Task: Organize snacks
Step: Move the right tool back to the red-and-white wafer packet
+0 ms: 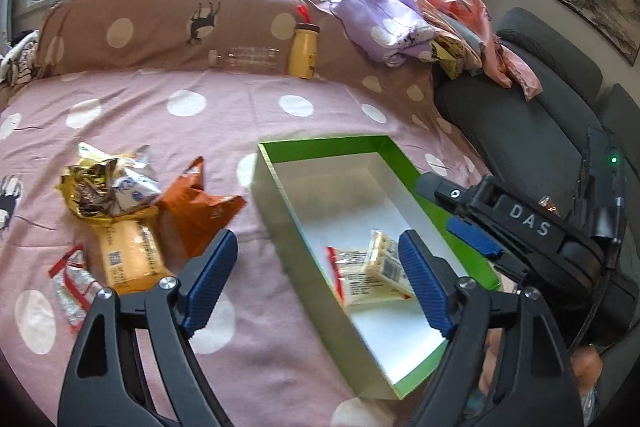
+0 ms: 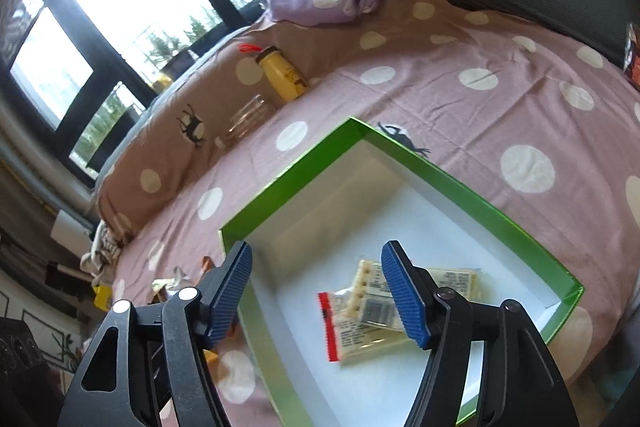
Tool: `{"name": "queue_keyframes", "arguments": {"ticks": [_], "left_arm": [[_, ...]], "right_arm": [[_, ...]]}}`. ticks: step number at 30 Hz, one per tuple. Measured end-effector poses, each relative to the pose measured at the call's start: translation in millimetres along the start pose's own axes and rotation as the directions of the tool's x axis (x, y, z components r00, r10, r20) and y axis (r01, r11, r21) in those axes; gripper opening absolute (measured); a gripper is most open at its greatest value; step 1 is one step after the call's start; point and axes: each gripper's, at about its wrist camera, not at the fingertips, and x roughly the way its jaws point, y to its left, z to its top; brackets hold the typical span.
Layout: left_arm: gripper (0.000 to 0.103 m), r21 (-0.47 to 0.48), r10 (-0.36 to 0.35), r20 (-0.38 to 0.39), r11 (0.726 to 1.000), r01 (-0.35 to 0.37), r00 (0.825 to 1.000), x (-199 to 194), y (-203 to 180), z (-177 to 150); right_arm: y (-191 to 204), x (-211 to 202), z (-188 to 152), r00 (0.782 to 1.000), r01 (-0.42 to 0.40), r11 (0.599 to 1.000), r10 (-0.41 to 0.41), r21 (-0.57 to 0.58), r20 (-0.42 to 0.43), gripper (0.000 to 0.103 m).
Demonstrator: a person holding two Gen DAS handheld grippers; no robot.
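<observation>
Fingers of both the left gripper (image 1: pixel 316 283) and right gripper (image 2: pixel 320 295) spread wide, empty. Green box (image 1: pixel 280 219) holds two cracker packets (image 2: pixel 372 315). Left of box, snack pile (image 1: pixel 128 211) remains on bedspread (image 1: pixel 224 115); sorting judged early.

Box (image 1: pixel 280 187): glossy green card rim, matt white inside. Packets (image 2: pixel 372 323) in it: clear shiny plastic film. Pile on the left: crinkled gold foil wrapper (image 1: pixel 86 187), glossy orange bag (image 1: pixel 196 207), smooth yellow pack (image 1: pixel 132 259). Sheet (image 1: pixel 200 131): soft matt cloth (pink, white dots). Pads (image 1: pixel 210 283): ribbed blue rubbery; arms matt black plastic, shiny metal rivets. Yellow bottle (image 1: pixel 304 51) smooth plastic.
</observation>
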Motion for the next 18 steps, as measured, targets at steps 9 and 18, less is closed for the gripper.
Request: {"name": "queue_keyframes", "arguments": {"ticks": [9,18], "left_arm": [[0.101,-0.198,0.296,0.057,0.94,-0.28,0.954,-34.0,111.4,-17.4],[0.101,-0.36,0.331,0.021,0.883,-0.302,0.943,-51.2,184.4,-26.5]], "right_arm": [[78.3,20.4,-31.4,0.986,-0.162,0.964,0.151,-0.212,-0.063,0.085],[121.4,63.1,-70.0,0.944,-0.286,0.924,0.226,-0.255,-0.239,0.085]]}}
